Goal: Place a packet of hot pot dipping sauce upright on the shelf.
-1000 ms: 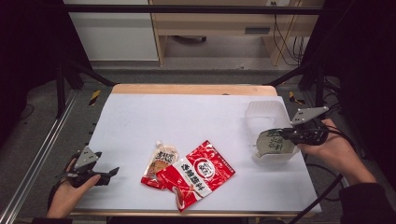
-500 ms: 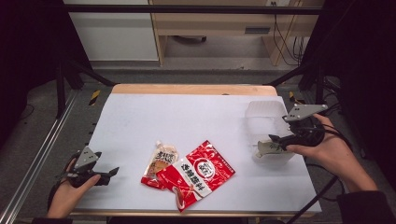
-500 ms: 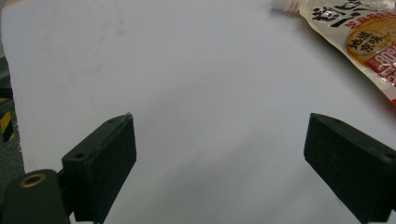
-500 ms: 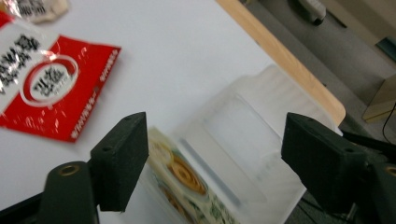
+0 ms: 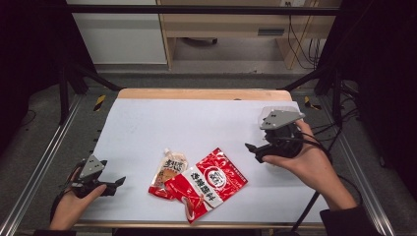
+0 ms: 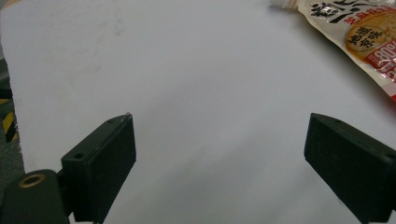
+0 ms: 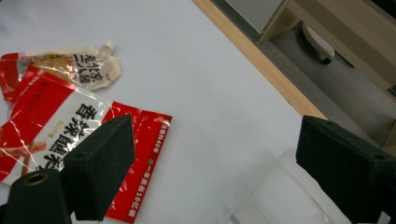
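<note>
A red snack packet (image 5: 209, 179) lies on the white table (image 5: 196, 123) near the front, overlapping a beige spouted pouch (image 5: 169, 167) on its left. My right gripper (image 5: 253, 151) hovers just right of the packet, pointing left at it. Its jaws have just been opening and stand open with nothing between them. The right gripper view looks past that gripper (image 7: 215, 154) at the red packet (image 7: 56, 140) and the pouch (image 7: 79, 65). My left gripper (image 5: 118, 183) rests open at the front left corner. In the left gripper view (image 6: 219, 154) bare table lies between the jaws and the pouch (image 6: 369, 42) is at the upper right.
A clear plastic container (image 7: 285, 196) sits on the table under the right gripper. The table's wooden far edge (image 5: 201, 93) runs across the back, with a metal frame rail (image 5: 39, 167) along the left side. Bare white surface spreads across the back half.
The right gripper let go of a pale packet at the right side, opened its jaws and moved left toward the red packet. The left gripper has not moved.
</note>
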`<state>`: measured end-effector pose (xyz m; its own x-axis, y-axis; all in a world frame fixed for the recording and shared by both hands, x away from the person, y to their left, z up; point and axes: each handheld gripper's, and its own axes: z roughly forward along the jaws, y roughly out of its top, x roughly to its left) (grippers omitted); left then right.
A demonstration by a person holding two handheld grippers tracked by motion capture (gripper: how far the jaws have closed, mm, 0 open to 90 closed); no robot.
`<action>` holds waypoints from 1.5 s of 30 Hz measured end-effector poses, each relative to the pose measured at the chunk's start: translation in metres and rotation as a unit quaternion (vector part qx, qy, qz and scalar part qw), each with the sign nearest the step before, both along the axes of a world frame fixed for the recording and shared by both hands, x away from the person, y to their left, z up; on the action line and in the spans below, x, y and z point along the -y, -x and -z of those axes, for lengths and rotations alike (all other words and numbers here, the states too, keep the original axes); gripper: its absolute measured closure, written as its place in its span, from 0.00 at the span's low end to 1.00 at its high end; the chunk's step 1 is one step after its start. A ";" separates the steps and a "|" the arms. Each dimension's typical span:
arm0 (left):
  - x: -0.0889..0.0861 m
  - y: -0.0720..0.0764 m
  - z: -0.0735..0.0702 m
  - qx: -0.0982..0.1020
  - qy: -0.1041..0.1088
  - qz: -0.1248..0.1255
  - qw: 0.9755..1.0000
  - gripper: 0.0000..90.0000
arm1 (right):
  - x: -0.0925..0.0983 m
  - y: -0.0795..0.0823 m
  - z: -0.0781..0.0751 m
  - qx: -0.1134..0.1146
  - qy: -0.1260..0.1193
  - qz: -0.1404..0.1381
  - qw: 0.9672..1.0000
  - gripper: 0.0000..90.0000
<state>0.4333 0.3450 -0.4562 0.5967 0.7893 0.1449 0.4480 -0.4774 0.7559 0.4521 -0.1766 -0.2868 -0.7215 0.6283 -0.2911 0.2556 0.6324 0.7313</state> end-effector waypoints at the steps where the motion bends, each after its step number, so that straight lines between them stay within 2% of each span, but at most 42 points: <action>1: 0.000 0.000 0.000 -0.001 -0.001 0.000 1.000 0.10 | -0.005 0.000 0.001 -0.001 -0.001 -0.001 1.000 0.13; 3: 0.000 0.000 0.000 -0.002 -0.002 -0.001 1.000 0.10 | -0.015 -0.001 0.004 -0.009 -0.004 -0.001 1.000 0.12; 10: 0.002 0.000 0.000 -0.001 -0.007 0.001 1.000 0.10 | -0.053 -0.007 0.015 -0.002 -0.027 -0.005 1.000 0.12; 13: 0.002 0.000 0.001 -0.004 -0.012 0.002 1.000 0.10 | -0.067 -0.011 0.023 -0.003 -0.026 0.010 1.000 0.13; 18: 0.003 0.000 0.001 -0.003 -0.013 0.004 1.000 0.10 | -0.088 -0.021 0.037 -0.017 -0.038 0.020 0.999 0.18; 23: 0.004 0.001 0.000 0.001 -0.012 0.005 1.000 0.10 | -0.112 -0.028 0.050 -0.027 -0.024 0.012 0.999 0.19; 27: 0.004 0.001 0.000 0.004 -0.011 0.004 1.000 0.10 | -0.128 -0.033 0.062 -0.046 -0.029 0.017 0.998 0.19; 31: 0.005 0.001 -0.001 0.006 -0.012 0.003 1.000 0.10 | -0.140 -0.036 0.074 -0.063 -0.024 0.017 0.998 0.24; 33: 0.004 0.001 -0.001 0.007 -0.012 0.003 1.000 0.10 | -0.145 -0.038 0.080 -0.070 -0.031 0.017 0.997 0.26; 36: 0.005 0.001 -0.001 0.006 -0.011 0.004 1.000 0.10 | -0.151 -0.040 0.086 -0.082 -0.031 0.008 0.996 0.35; 45: 0.007 0.001 0.000 0.006 -0.018 0.011 1.000 0.10 | -0.166 -0.047 0.105 -0.114 -0.028 0.002 0.993 0.50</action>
<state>0.4326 0.3376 -0.4558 0.6119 0.7702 0.1796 0.4281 -0.5135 0.7437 0.4991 -0.0111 -0.3916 -0.7620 0.6418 -0.0857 0.4207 0.5914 0.6879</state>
